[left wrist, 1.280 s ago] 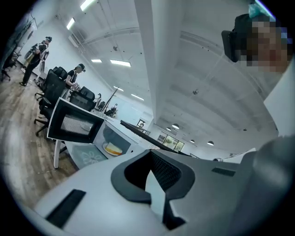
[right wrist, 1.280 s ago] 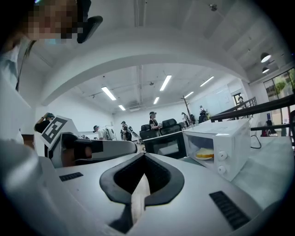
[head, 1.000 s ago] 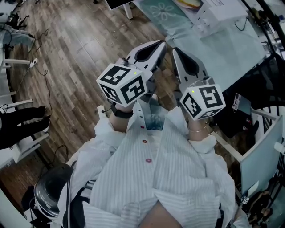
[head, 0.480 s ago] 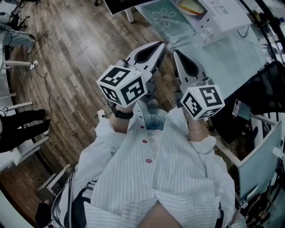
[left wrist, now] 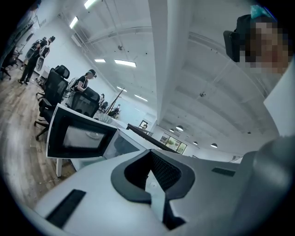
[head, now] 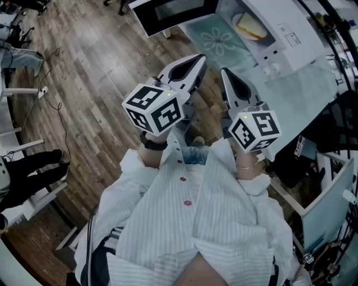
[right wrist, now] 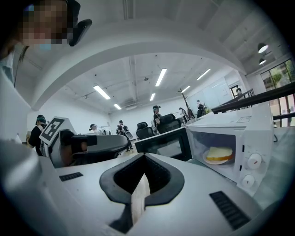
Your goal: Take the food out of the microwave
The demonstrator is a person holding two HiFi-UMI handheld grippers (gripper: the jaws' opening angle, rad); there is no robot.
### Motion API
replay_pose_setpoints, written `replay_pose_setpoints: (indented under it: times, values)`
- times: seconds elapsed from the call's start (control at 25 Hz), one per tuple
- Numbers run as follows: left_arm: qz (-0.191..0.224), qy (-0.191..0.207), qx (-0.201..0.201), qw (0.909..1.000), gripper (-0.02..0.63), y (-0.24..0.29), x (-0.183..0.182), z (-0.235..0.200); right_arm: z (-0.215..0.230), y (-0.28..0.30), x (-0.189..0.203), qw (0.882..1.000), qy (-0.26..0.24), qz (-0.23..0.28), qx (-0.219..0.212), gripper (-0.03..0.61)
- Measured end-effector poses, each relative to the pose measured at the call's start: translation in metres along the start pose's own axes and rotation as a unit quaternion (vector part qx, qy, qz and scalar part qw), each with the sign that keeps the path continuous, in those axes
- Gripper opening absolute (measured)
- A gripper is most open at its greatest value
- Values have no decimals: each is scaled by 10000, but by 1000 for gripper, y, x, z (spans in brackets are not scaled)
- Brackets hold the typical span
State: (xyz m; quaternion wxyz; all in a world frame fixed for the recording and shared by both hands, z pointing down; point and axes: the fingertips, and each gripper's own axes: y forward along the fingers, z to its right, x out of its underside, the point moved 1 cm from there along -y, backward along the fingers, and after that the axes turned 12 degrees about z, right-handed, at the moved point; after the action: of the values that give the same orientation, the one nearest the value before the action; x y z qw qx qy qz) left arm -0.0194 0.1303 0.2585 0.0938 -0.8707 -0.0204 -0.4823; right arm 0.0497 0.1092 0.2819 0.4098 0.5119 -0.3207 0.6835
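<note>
Closing in on the microwave (head: 299, 22) is the step in hand, and neither tool is ready for a grasp. The left gripper (head: 197, 58) and the right gripper (head: 226, 72) each have their jaws pressed fully together with nothing between them. The food (right wrist: 219, 153), which looks like sliced bread, lies on a pale plate (right wrist: 209, 161) inside the cavity, far and to the right of both grippers and well apart from them. The door (head: 173, 11) already stands swung out to the far left, so nothing needs opening first.

I judge the right gripper the better choice, since the cavity mouth lies on its side and the door hangs on the left. Its jaws should be spread before they pass the cavity mouth, not inside it, where room looks tight. Taking the plate by its near rim seems safer than pinching the bread, which would likely squash or slide off. Enter level, clamp firmly, lift only slightly and draw straight back toward the near side, holding the plate flat so the food does not slip. The left gripper should steer clear of the door edge, or come under the plate's left rim once it is out above the patterned mat (head: 215, 39)
</note>
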Motion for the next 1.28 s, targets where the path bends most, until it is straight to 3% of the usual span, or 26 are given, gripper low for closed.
replay_pose_setpoints:
  times: [0.64, 1.28]
  values:
    - [-412, -47, 359, 9985, 8, 46, -48, -114, 12, 124, 10, 9985, 77, 70, 546, 32]
    - [-802, -314, 669, 9940, 8, 96, -24, -145, 61, 156, 19, 9938, 199, 88, 1088, 32]
